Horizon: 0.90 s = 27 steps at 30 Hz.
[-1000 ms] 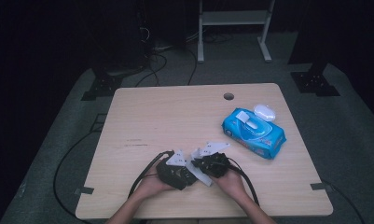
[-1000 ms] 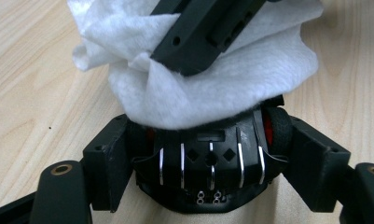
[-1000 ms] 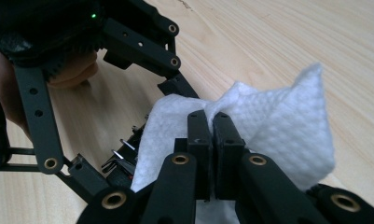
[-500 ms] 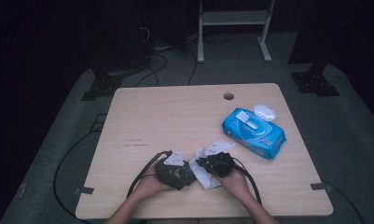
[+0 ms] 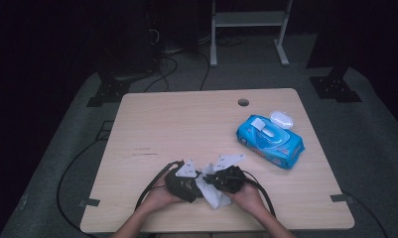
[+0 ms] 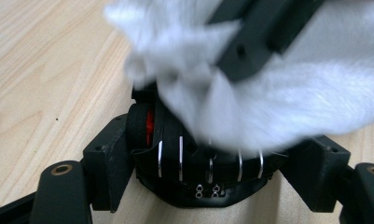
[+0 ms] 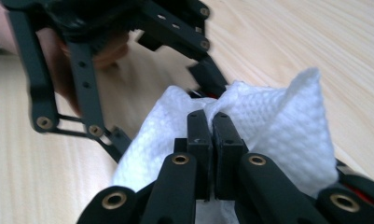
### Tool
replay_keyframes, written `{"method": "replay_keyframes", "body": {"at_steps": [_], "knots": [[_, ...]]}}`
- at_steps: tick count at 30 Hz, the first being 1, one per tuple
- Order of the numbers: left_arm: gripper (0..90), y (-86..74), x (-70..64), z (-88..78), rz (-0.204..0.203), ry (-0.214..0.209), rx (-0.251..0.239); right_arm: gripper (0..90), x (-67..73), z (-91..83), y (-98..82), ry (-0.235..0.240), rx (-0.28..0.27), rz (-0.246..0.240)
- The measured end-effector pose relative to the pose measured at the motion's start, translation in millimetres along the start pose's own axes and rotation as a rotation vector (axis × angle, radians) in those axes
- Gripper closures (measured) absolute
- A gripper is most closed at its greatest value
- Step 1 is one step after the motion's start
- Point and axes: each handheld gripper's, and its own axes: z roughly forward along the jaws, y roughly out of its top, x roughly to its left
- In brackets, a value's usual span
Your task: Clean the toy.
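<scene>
Right tool (image 7: pixel 211 122), jaws clamped on a white wipe (image 7: pixel 268 126), rubs a small black object (image 6: pixel 194 154) gripped in the left tool (image 5: pixel 182 182), near the table's (image 5: pixel 186 124) front edge. Blue wipes pack (image 5: pixel 270 140) lies open beyond; wiping looks underway.

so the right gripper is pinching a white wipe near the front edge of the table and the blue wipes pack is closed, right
Not quite: the blue wipes pack is open, its lid flipped up, as the high view shows. The rest holds: the right gripper is shut on the white wipe near the front edge of the table.
</scene>
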Motion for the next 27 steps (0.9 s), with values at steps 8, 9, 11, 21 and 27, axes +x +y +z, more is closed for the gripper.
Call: {"method": "replay_keyframes", "body": {"at_steps": [8,9,11,21,27], "knots": [[24.8,0.1,0.0,-0.2,0.005,0.003,-0.001,87.0,-17.7,-18.6,-9.5,-0.086,0.023,0.018],[24.7,0.0,0.6,-0.8,0.005,0.0,0.0,87.0,-23.6,-23.0,-12.7,-0.097,0.021,0.028],[24.8,0.2,0.4,-0.9,0.003,0.004,-0.007,87.0,-33.6,-30.5,-17.2,-0.113,0.031,0.06],[24.8,0.4,-1.5,0.8,0.007,0.014,0.003,86.9,-19.5,-19.7,-9.0,-0.067,0.033,-0.01],[24.8,1.1,-0.1,-0.8,0.01,0.011,-0.005,86.8,-41.2,-39.7,-24.2,-0.132,0.044,0.069]]}}
